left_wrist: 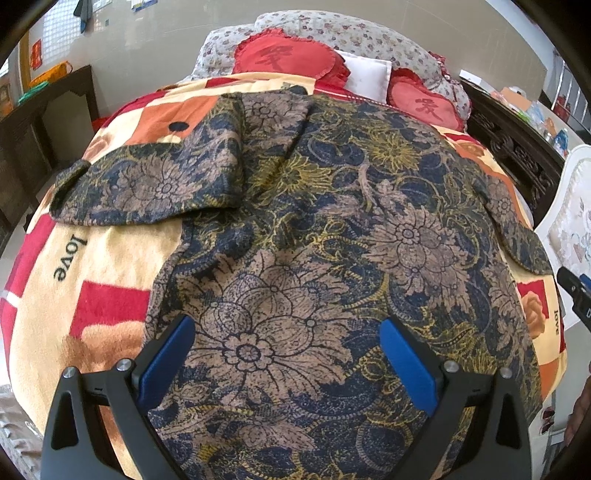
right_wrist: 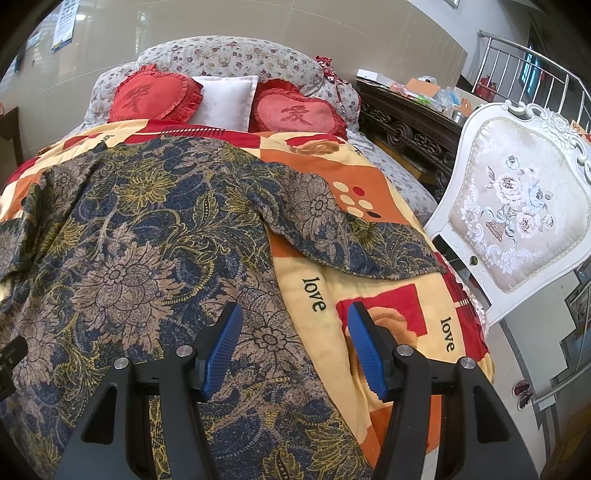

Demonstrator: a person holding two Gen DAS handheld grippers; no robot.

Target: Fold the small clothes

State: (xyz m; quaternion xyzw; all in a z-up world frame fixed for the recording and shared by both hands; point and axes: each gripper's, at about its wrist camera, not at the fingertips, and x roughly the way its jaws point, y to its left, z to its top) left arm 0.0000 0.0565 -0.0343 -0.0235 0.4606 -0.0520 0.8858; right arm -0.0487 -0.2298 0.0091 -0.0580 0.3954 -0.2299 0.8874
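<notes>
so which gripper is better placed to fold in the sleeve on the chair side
Probably right: the right gripper hangs open beside the floral shirt's spread sleeve; the left gripper is over the body.

Two red heart cushions (right_wrist: 155, 98) flank a white pillow (right_wrist: 227, 101).

Only readable English here is "love", printed in black on the blanket (right_wrist: 325, 280) — once near the middle just right of the floral shirt's edge, again further right by the red patch with a rose, and a partly hidden bit at the far left edge. The left wrist view catches "love" on the blanket's near left side too. The two red heart cushions (right_wrist: 295, 112) at the far end each carry one darker red Chinese character. The wall poster (right_wrist: 64, 26) — too blurry to read.
</notes>
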